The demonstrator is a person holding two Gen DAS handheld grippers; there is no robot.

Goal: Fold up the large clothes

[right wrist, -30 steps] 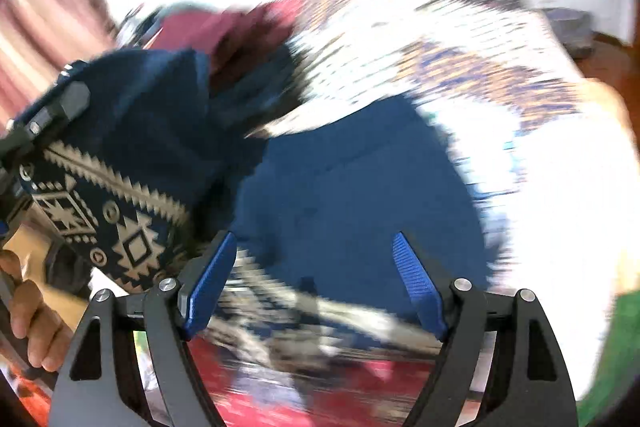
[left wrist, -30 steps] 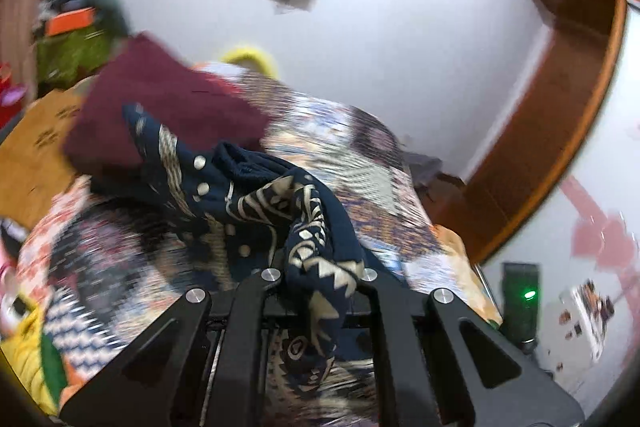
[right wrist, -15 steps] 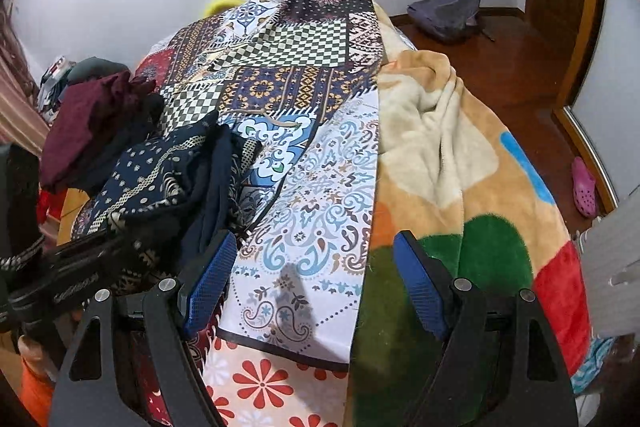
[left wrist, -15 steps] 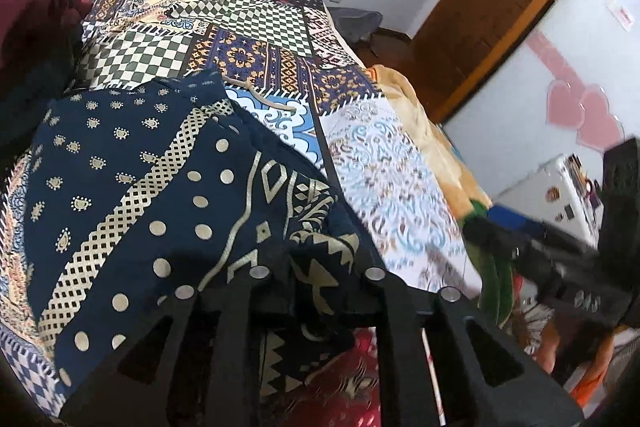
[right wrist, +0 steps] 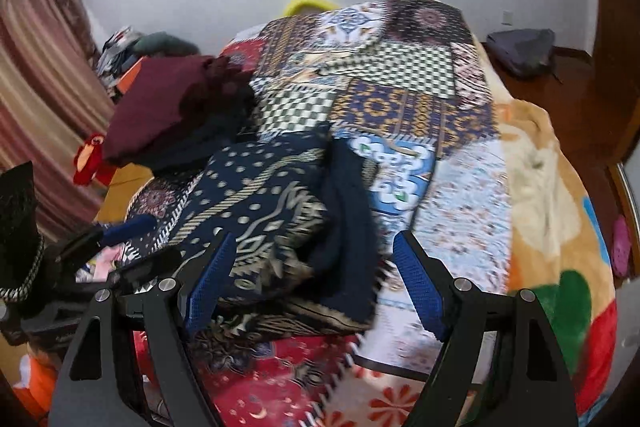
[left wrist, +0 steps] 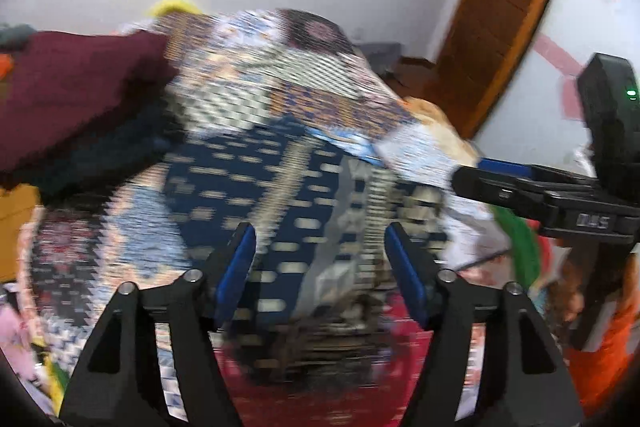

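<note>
A: What just changed on your side?

B: A second ago my left claw (left wrist: 320, 267) was clamped on the navy patterned garment (right wrist: 280, 211). Now its jaws are opening and the blue pads (left wrist: 236, 267) stand clear of the cloth, so I read that as a release. The garment lies on the patchwork bedspread (right wrist: 400, 99), low and left of centre in the right wrist frame.

A: And the right claw?

B: The right claw (right wrist: 316, 279) is wide, nothing between its pads, the same as before. It hangs above the near edge of the garment.

A: So where does that leave the fold?

B: In my judgement it is laid down but not tidy. One dark flap is heaped over the printed part, so it needs spreading or another fold.

A: Do the two views agree?

B: The left wrist view is smeared by motion; I can make out only dotted navy cloth between the pads and the right claw entering from the right edge. The right wrist view is sharper: it shows the rumpled heap, the maroon garment (right wrist: 172, 103) piled at the upper left, touching or just behind the navy one, and the fleece blanket (right wrist: 552, 187) along the right side of the bed.
</note>
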